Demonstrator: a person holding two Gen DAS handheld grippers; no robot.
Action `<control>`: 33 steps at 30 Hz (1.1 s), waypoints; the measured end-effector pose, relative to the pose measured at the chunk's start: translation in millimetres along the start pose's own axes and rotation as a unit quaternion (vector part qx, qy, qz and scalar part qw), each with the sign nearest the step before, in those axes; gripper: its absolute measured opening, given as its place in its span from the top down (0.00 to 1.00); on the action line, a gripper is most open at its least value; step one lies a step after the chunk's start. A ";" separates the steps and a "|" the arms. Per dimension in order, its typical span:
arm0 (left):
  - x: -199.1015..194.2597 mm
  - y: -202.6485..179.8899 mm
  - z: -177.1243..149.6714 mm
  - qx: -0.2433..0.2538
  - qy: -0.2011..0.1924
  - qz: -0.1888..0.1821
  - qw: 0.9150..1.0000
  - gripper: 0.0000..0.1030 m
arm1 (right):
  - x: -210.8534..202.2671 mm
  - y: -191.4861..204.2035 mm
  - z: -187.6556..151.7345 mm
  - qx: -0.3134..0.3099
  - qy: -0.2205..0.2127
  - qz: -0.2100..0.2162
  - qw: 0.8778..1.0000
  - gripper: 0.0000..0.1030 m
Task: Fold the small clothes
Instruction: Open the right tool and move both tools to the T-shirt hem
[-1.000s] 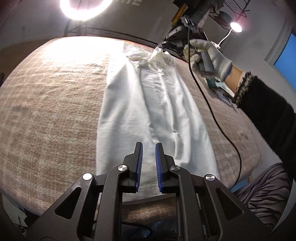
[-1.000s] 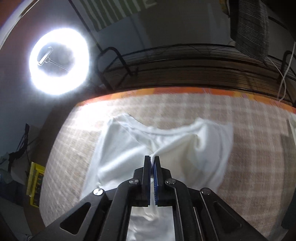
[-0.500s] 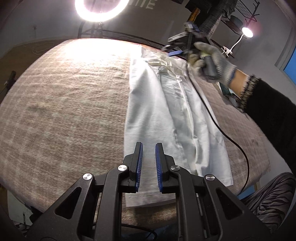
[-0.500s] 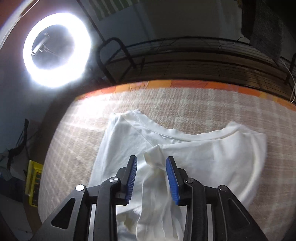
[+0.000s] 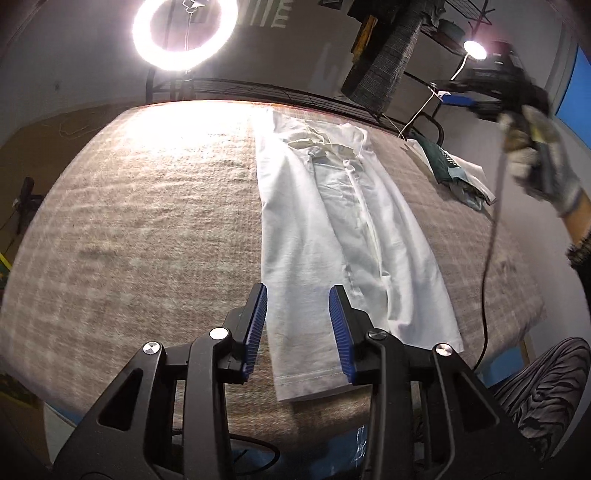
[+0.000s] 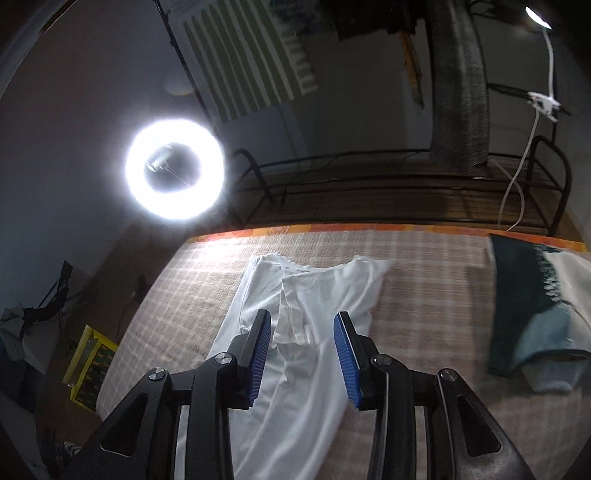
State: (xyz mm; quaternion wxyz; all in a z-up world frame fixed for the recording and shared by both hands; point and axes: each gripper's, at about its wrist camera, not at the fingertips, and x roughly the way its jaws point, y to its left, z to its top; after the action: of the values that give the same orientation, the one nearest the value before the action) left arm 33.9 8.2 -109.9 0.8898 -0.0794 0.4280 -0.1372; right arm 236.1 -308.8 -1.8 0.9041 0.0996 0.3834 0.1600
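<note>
A white shirt (image 5: 340, 229) lies flat on the plaid-covered table, its sides folded in to a long narrow strip, collar at the far end. My left gripper (image 5: 298, 321) is open and empty, above the shirt's near hem. My right gripper (image 6: 302, 341) is open and empty, raised above the collar end of the shirt (image 6: 314, 295). In the left wrist view the right gripper (image 5: 480, 99) shows blurred at the upper right, held by a gloved hand (image 5: 543, 162).
A folded dark green and light blue garment (image 6: 528, 306) lies on the table right of the shirt; it also shows in the left wrist view (image 5: 450, 166). A ring light (image 5: 184, 33) and a black metal rack (image 6: 406, 188) stand behind the table. A black cable (image 5: 491, 258) hangs over the right side.
My right gripper opened, let go of the shirt's collar part and lifted up and away to the right. My left gripper opened wide above the near hem.
</note>
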 end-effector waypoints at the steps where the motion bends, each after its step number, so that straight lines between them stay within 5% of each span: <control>1: -1.0 2.0 1.2 -0.001 0.002 0.000 1.000 0.66 | -13.4 -2.5 -3.0 -0.001 -0.007 -0.003 1.000 0.63; 11: -3.3 18.9 4.8 -0.014 0.029 -0.006 0.999 0.66 | -120.5 2.3 -65.3 0.002 -0.040 -0.035 0.999 0.63; 19: 15.5 27.1 -14.6 -0.054 0.072 -0.030 0.996 0.66 | -167.0 7.4 -134.0 0.014 -0.028 -0.027 0.999 0.57; 24: 33.9 34.4 -22.7 -0.082 0.107 -0.033 0.990 0.66 | -148.5 7.2 -183.2 0.029 0.026 -0.019 0.999 0.57; 33: 48.3 37.8 -31.8 -0.098 0.141 -0.045 0.984 0.66 | -46.4 19.6 -258.6 0.048 0.184 0.027 0.981 0.57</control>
State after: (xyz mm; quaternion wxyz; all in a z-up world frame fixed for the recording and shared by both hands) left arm 44.4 28.3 -175.2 0.8013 -0.1652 0.5565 -0.1444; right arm 14.0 -292.7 -142.6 0.8077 0.1223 0.5475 0.1817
